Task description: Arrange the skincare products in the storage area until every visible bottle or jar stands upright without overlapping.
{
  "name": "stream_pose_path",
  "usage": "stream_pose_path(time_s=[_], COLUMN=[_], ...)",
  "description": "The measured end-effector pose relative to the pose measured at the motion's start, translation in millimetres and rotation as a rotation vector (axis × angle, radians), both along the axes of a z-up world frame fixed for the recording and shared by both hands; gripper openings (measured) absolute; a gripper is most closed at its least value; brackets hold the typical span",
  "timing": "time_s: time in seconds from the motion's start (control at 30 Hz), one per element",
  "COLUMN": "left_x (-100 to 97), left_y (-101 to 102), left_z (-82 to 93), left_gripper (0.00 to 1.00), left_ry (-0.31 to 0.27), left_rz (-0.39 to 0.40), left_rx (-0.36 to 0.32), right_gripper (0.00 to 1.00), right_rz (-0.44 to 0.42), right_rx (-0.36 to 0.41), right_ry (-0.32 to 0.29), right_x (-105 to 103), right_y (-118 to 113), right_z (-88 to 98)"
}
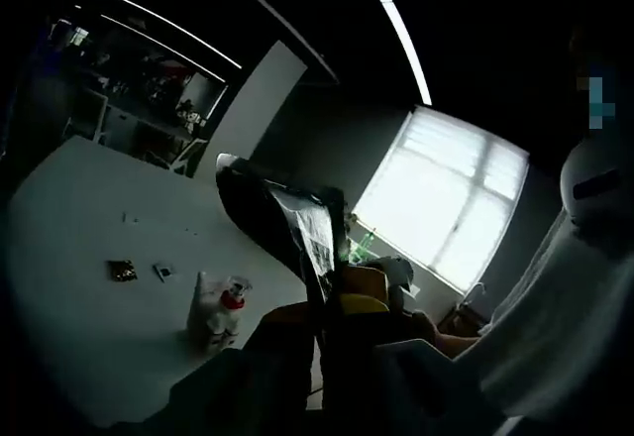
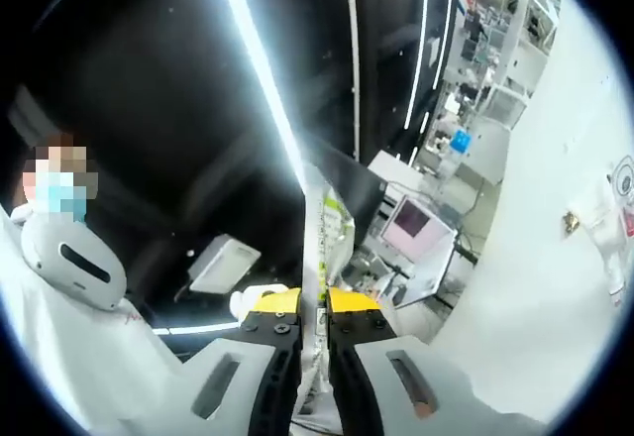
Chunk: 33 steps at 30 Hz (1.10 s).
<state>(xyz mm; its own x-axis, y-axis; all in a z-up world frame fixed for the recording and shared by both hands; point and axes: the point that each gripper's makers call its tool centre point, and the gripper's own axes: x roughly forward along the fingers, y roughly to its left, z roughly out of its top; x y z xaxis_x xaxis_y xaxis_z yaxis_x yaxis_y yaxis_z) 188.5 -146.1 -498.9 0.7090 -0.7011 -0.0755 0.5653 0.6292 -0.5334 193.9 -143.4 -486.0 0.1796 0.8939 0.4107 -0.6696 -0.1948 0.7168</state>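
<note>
between right hand-held gripper (image 2: 313, 309) jaws: pouch (image 2: 325, 228) clamped; left hand-held gripper (image 1: 332, 307) grips it too.

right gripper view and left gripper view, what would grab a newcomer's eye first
In the right gripper view, the right gripper is clamped on a thin foil packet that stands up between its yellow-tipped jaws. In the left gripper view, the packet rises dark against a bright window. A small bottle with a red collar stands on the white table.
</note>
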Motion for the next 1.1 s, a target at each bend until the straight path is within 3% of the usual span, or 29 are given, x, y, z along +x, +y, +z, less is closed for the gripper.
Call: stream_pose_path(time_s=[0.17,0.4,0.57,0.67,0.8,0.93,1.03,1.1], left_x=[1.6,-4.9,-9.4,-12.1,-16.9,-18.6,-28.7,-25.9], left_y=[-0.1,0.1,3.8,9.9,9.1,-5.4,-14.9,-14.5], left_z=[0.3,10.3,21.1,32.3,48.5,50.9,56.6,55.2], left_gripper=[0.15,0.35,0.55,0.63,0.57,0.41,0.28,0.27], left_ry=[-0.029,-0.065,-0.084,-0.087,-0.056,-0.05,-0.024,-0.023], left_rz=[-0.01,-0.065,-0.1,-0.127,-0.215,-0.28,-0.364,-0.342], left_rx=[0.019,-0.032,-0.111,-0.209,-0.363,-0.359,-0.421,-0.42], right_gripper=[0.06,0.04,0.04,0.04,0.04,0.04,0.04,0.04], right_rz=[0.015,0.053,0.108,0.119,0.155,0.185,0.185,0.184], right_rx=[0.035,0.14,0.188,0.214,0.229,0.205,0.215,0.219], right_ry=[-0.01,0.035,0.01,0.009,-0.004,-0.029,-0.029,-0.031], right_x=[-0.4,0.6,-9.0,-8.8,-14.4,-22.0,-23.3,-22.8], right_y=[-4.7,-14.9,-15.7,-16.4,-14.8,-10.2,-11.7,-14.6], right_z=[9.1,24.7,39.2,45.4,52.0,52.6,54.1,54.4])
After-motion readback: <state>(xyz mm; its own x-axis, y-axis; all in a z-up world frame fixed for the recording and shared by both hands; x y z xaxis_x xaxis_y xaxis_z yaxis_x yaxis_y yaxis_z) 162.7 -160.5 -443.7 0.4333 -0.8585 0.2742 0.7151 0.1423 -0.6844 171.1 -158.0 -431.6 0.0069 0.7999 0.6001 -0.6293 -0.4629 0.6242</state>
